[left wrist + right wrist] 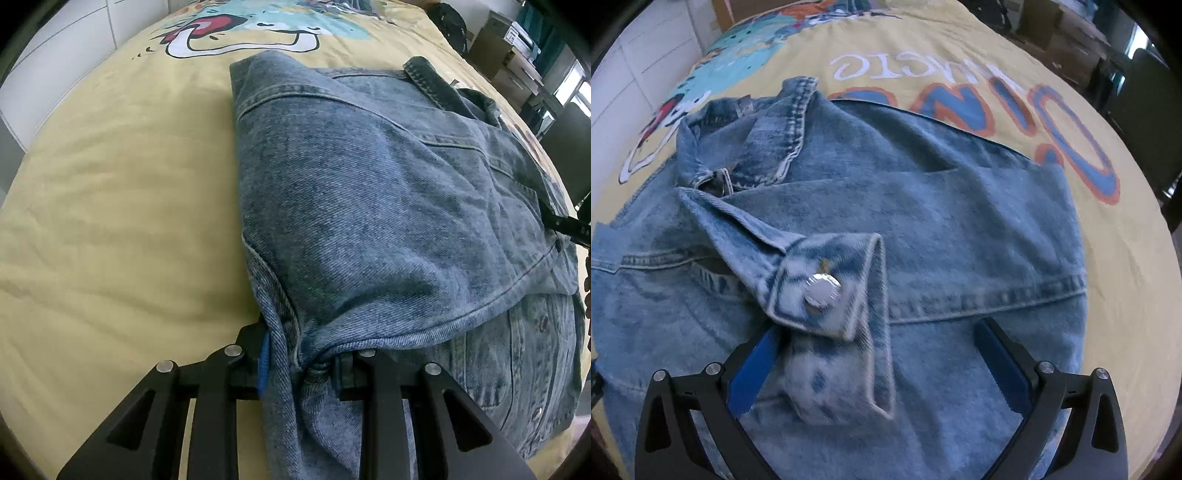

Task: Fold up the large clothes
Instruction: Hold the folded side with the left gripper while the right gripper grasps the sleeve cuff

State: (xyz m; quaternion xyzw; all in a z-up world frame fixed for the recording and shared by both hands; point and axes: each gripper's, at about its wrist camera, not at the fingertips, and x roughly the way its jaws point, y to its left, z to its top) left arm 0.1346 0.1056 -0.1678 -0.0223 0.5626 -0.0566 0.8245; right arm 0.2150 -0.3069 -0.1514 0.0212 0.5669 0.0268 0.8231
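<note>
A blue denim jacket [369, 206] lies partly folded on a yellow printed bedspread [110, 192]. My left gripper [299, 354] is shut on a bunched bottom corner of the jacket at its near left edge, with cloth pinched between the pads. In the right wrist view the jacket [960, 229] fills the middle, collar [783, 129] at the far left. A sleeve cuff [831, 295] with a silver button [822, 290] lies across the front. My right gripper [877, 328] hangs wide open just over it, its left blue pad beside the cuff and the right pad apart.
The bedspread [1126, 288] stretches bare to the left of the jacket and beyond its right side, with cartoon print and lettering at the far end. White cabinets [55, 55] stand left of the bed. Boxes and shelves [517, 48] and a dark chair [569, 155] crowd the right.
</note>
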